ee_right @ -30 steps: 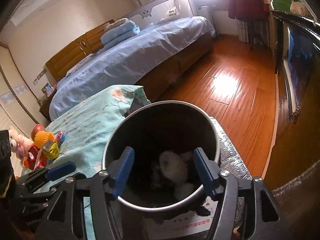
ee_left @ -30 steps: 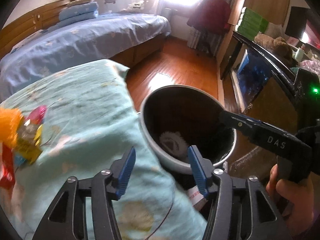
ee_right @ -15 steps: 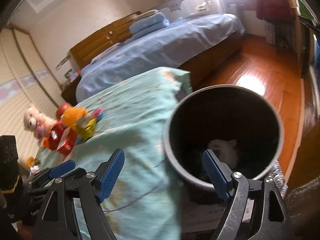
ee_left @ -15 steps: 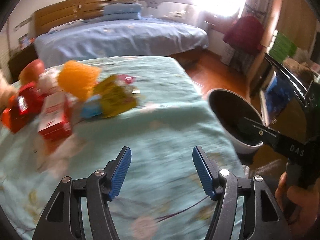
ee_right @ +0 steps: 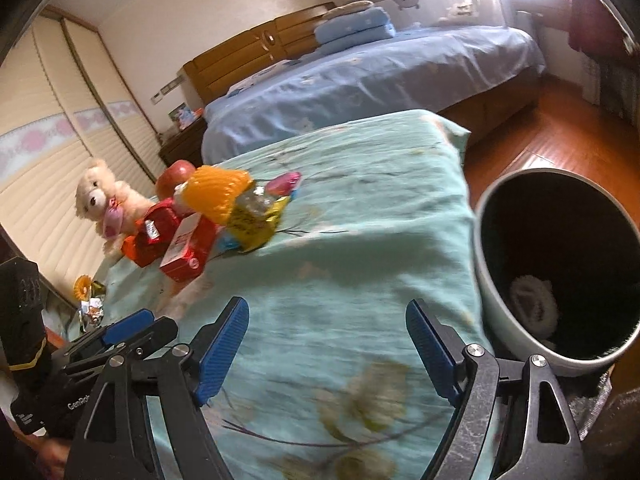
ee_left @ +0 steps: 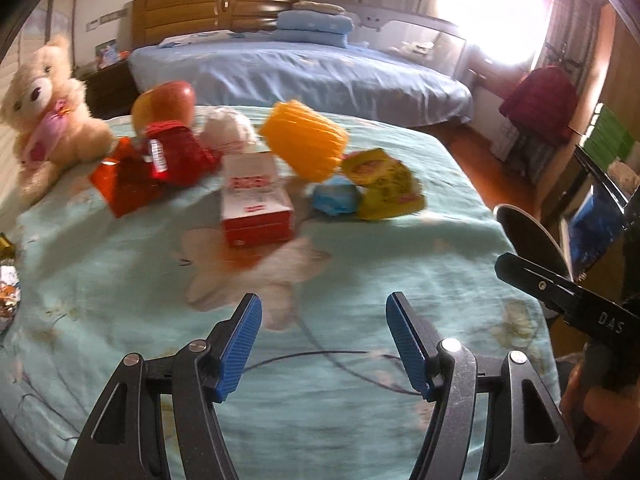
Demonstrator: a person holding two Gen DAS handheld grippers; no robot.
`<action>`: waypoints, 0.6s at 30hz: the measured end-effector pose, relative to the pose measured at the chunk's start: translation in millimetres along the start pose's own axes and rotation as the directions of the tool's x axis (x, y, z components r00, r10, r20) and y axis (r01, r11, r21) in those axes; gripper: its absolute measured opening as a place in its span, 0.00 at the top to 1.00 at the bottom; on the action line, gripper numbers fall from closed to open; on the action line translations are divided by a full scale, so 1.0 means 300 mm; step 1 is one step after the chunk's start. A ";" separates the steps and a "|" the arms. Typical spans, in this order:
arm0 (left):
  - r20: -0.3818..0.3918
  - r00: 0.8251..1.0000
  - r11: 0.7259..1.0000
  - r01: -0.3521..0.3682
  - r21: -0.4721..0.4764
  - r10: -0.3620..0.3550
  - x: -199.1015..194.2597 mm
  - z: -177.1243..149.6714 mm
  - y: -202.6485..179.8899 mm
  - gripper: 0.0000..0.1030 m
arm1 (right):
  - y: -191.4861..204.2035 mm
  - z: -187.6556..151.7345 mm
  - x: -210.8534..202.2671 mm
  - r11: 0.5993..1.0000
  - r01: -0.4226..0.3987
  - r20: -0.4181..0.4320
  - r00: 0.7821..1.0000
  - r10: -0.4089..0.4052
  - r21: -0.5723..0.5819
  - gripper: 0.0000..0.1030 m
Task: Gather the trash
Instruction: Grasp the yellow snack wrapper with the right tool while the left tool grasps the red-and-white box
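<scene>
Both grippers have swung away from the bin [ee_right: 560,272] toward the trash pile [ee_left: 280,172], which sat at the far left edge of view 1 second ago and is now ahead of them. The bin, seen from straight above a second ago, is now off to the right, a white wad [ee_right: 534,304] lying inside. The left gripper [ee_left: 324,344] has jaws that have just been opening, now moderately wide, nothing between them. The right gripper [ee_right: 326,354] has opened wider, also empty. This reads as a drop finished and a reach for the next piece starting.

The pile holds a red-and-white box [ee_left: 256,200], an orange foam net [ee_left: 304,144], a yellow wrapper [ee_left: 384,188], a blue wad [ee_left: 336,198] and red packets [ee_left: 160,164], mostly touching or overlapping. An apple [ee_left: 164,100] and a teddy bear [ee_left: 48,108] sit just behind and are likely not trash.

Teal cloth [ee_left: 320,400] between grippers and pile is bare, giving open room to approach. The cloth's right edge drops to the floor, with the bin just beside it. The 2 grippers are near each other, so they could crowd.
</scene>
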State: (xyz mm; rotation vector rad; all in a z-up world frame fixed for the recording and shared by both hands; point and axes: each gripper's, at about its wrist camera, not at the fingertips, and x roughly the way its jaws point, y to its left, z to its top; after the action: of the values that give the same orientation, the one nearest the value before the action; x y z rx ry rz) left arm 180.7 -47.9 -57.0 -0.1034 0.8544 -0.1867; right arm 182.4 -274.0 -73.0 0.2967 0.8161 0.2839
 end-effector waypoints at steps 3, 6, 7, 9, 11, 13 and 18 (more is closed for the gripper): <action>0.002 1.000 1.000 -0.012 -0.021 0.012 -0.006 0.003 0.036 0.36 | 0.033 0.006 0.021 1.000 -0.010 -0.006 1.000 0.010 -0.013 0.20; 0.002 1.000 0.999 -0.022 -0.036 0.022 0.007 0.016 0.072 0.36 | 0.057 0.013 0.043 1.000 -0.023 -0.014 1.000 0.022 -0.018 0.20; 0.001 1.000 0.999 -0.023 -0.042 0.023 0.010 0.018 0.080 0.36 | 0.063 0.016 0.050 0.999 -0.025 -0.017 1.000 0.024 -0.020 0.20; 0.000 1.000 0.999 -0.027 -0.047 0.027 0.015 0.022 0.094 0.36 | 0.075 0.020 0.066 0.999 -0.030 -0.025 0.999 0.030 -0.026 0.20; 0.000 1.000 0.998 -0.027 -0.050 0.027 0.022 0.028 0.103 0.36 | 0.086 0.026 0.082 0.999 -0.038 -0.030 0.999 0.037 -0.029 0.20; -0.003 1.000 0.998 -0.028 -0.054 0.028 0.033 0.036 0.109 0.36 | 0.093 0.032 0.097 0.999 -0.043 -0.035 0.998 0.042 -0.031 0.20; -0.006 0.999 0.998 -0.032 -0.053 0.032 0.068 0.065 0.125 0.35 | 0.106 0.051 0.125 0.998 -0.055 -0.042 0.998 0.054 -0.031 0.20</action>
State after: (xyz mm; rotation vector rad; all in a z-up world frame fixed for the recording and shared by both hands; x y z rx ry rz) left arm 213.1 -15.1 -65.5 -0.1389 0.8660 -0.1342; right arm 214.1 -233.6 -76.6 0.2842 0.8440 0.3549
